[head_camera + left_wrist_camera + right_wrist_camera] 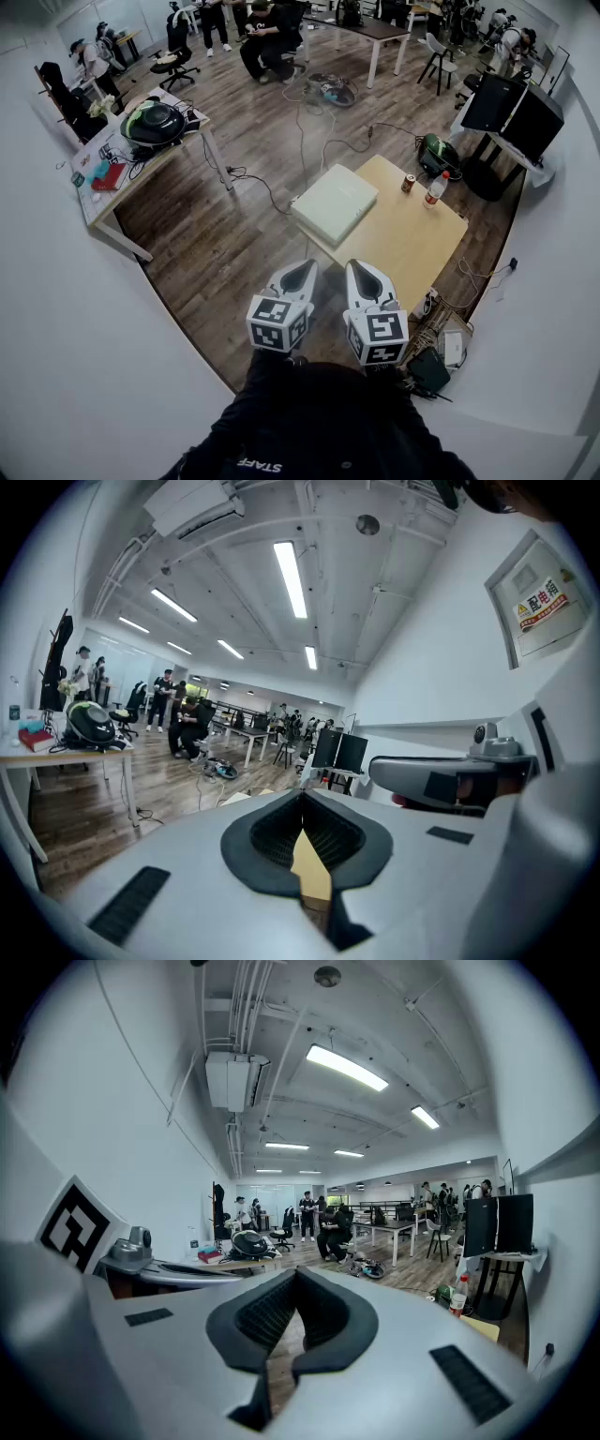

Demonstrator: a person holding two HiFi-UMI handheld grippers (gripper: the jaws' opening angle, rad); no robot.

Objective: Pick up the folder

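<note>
The folder (335, 202), a pale green flat case, lies on the far left corner of a light wooden table (412, 248) in the head view. My left gripper (301, 268) and right gripper (360, 270) hang side by side short of the table's near corner, both pointing at the folder and apart from it. Both are shut with nothing between the fingers. In the left gripper view the shut jaws (302, 797) show a strip of tabletop through their gap, and the right gripper's body (441, 780) sits at the right. The right gripper view shows its shut jaws (294, 1277) over wooden floor.
A can (408, 183) and a bottle (435, 189) stand at the table's far right edge. Cables (305, 131) trail over the floor beyond. A cluttered desk (141, 155) stands at the left, black monitors (514, 108) at the right. Several people are at the back.
</note>
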